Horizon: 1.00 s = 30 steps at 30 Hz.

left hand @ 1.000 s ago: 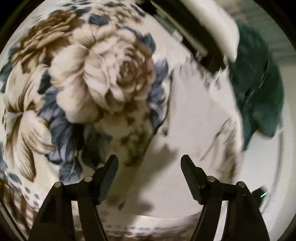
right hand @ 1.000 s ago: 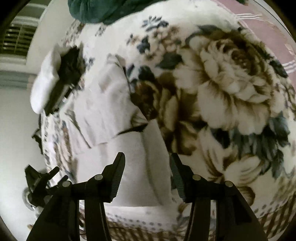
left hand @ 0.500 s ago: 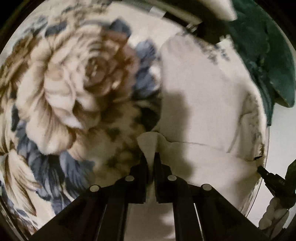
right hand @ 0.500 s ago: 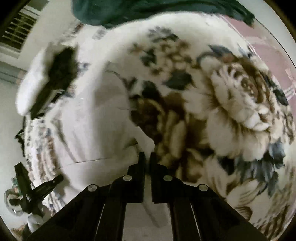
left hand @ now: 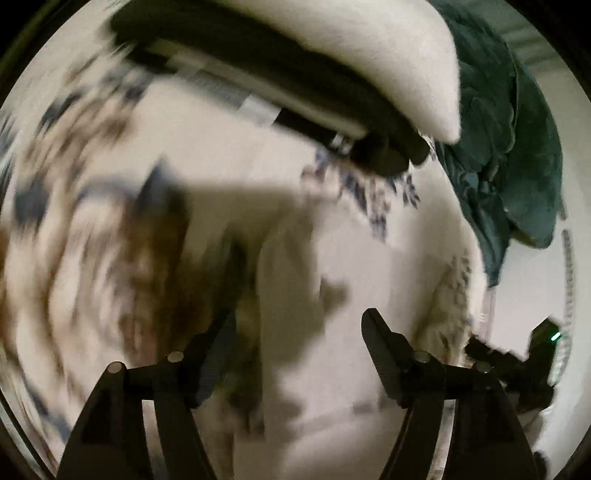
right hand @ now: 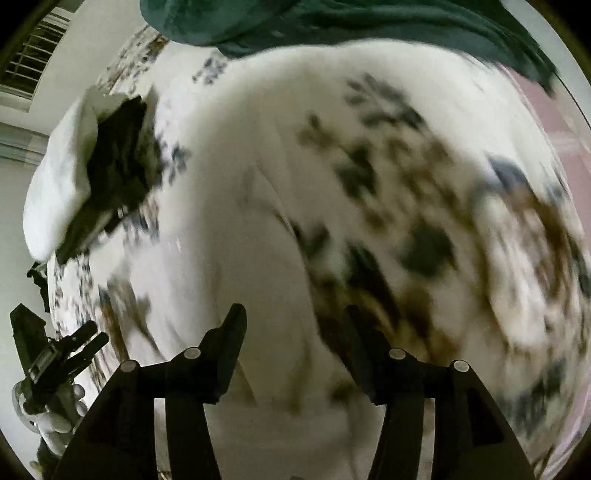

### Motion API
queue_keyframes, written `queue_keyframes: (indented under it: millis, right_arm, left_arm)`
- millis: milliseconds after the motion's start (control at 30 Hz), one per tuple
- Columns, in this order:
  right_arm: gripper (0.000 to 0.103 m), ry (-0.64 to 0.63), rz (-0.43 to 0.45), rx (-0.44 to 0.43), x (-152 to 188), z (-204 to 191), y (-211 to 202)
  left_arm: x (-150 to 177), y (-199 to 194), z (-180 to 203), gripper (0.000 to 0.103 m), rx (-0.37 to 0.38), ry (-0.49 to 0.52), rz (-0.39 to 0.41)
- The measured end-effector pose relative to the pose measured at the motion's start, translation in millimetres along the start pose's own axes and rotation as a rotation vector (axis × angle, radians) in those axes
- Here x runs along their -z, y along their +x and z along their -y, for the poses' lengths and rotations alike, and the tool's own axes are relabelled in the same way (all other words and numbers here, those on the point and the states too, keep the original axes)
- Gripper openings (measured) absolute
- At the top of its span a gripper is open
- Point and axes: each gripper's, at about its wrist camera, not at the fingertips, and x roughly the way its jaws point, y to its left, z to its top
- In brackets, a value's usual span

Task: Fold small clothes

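A white cloth lies flat on the flowered blanket; both views are blurred by motion. My left gripper is open and empty just above the cloth's near part. My right gripper is open and empty above the same white cloth, whose right edge runs beside the blanket's brown flower print. Each gripper shows at the other view's edge: the right one in the left wrist view, the left one in the right wrist view.
A stack of folded black and white clothes lies beyond the cloth; it also shows in the right wrist view. A dark green garment is heaped at the back, seen too in the right wrist view.
Half a second ago both grippers were shut on the white cloth's near edge. Now both are open, the cloth is let go and lies flat, and both have moved forward over it.
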Motion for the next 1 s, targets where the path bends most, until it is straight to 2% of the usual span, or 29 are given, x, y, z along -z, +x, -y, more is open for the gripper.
queue_keyframes:
  millis: [67, 200, 233, 267, 300, 333, 367, 533, 733, 900, 1000]
  right_arm:
    - [0.056, 0.0, -0.005, 0.003, -25.7, -10.7, 16.5]
    - [0.056, -0.01, -0.041, 0.034, -66.6, -29.5, 55.3]
    - [0.056, -0.013, -0.054, 0.046, -73.1, -33.7, 64.4]
    - [0.056, -0.015, -0.072, 0.053, -76.9, -37.3, 71.7]
    - [0.05, -0.009, -0.081, 0.06, -78.0, -39.0, 76.4]
    - [0.023, -0.004, -0.073, 0.063, -78.7, -40.4, 77.3]
    - [0.012, -0.001, -0.06, 0.066, -77.2, -40.6, 75.8]
    - [0.008, 0.012, 0.022, -0.008, -55.8, -37.9, 43.9]
    - [0.008, 0.005, 0.105, -0.101, -3.4, -30.5, -24.0]
    - [0.008, -0.053, 0.119, -0.121, 69.7, -24.3, -70.9]
    - [0.008, -0.091, 0.108, -0.103, 119.3, -11.6, -83.6]
  left_arm:
    - [-17.2, 16.2, 7.1, 0.069, -0.025, 0.051, -0.025]
    - [-41.4, 51.5, 25.5, 0.065, -0.141, 0.176, -0.054]
    - [-43.0, 54.8, 29.5, 0.033, -0.161, 0.21, -0.036]
    - [-42.8, 57.7, 33.5, 0.008, -0.175, 0.24, -0.029]
    - [-41.4, 59.5, 36.6, 0.003, -0.184, 0.255, -0.034]
    - [-41.2, 57.0, 39.3, 0.003, -0.178, 0.261, -0.019]
    - [-38.0, 52.7, 41.3, 0.003, -0.175, 0.268, -0.003]
    - [-16.8, 7.6, 41.1, 0.002, -0.119, 0.229, 0.084]
    - [36.6, -69.5, 41.1, 0.002, -0.038, 0.171, 0.173]
    - [94.9, -91.4, 43.9, 0.003, -0.015, 0.124, 0.157]
    - [140.2, -92.0, 34.9, 0.003, -0.019, 0.083, 0.105]
